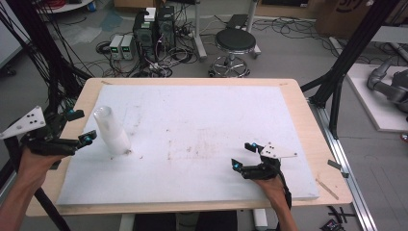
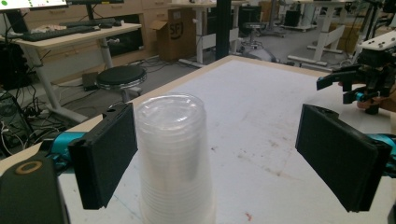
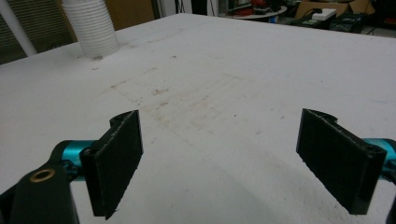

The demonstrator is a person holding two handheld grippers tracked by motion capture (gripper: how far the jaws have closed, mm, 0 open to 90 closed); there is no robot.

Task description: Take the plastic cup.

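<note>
High view, table (image 1: 308, 125): wooden edge, covered by white foam board (image 1: 202, 139), stained near centre.
Stack of clear plastic cups (image 1: 111, 131): upside down on board's left part, leaning slightly; close-up in left gripper view (image 2: 173, 154), seen far off in right gripper view (image 3: 93, 28).
Left gripper (image 1: 79, 127): at table's left edge, held off the board, jaws released and spread wide; cup stack just beyond the tips (in left gripper view near the left pad (image 2: 109, 154), contact not discernible).
Right gripper (image 1: 243, 156): near board's front right, well apart from cups, jaws released, bare board between pads (image 3: 116, 158).
</note>
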